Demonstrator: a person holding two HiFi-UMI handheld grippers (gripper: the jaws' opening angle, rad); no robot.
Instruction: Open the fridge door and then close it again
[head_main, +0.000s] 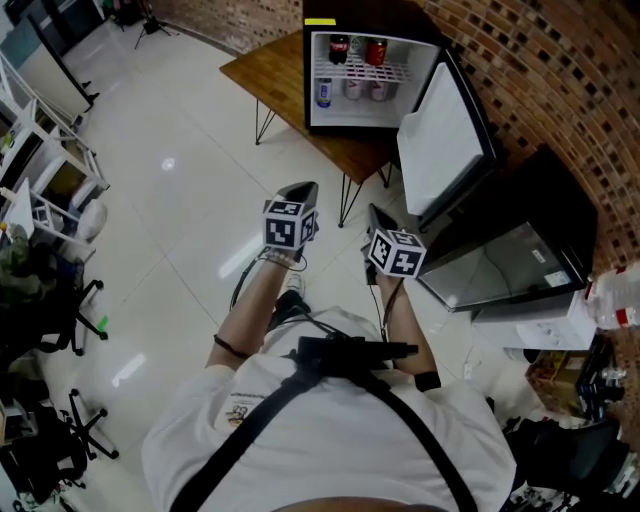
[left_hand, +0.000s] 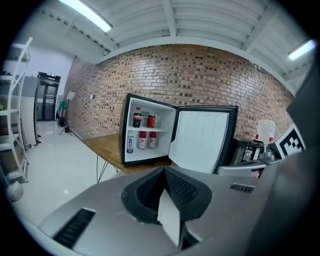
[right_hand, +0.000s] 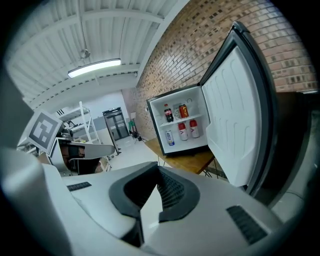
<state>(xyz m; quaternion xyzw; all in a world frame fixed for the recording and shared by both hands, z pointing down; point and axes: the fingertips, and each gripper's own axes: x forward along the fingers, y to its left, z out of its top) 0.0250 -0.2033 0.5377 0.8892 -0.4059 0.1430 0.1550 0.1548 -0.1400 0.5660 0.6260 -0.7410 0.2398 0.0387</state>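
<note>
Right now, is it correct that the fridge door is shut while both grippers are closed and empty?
No: the fridge door stands wide open, as the head view shows. The left gripper and right gripper are indeed closed and empty.

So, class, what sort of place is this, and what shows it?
Probably a lab or workshop: a mini fridge on a wooden table by a brick wall, with white shelving at the side.
</note>
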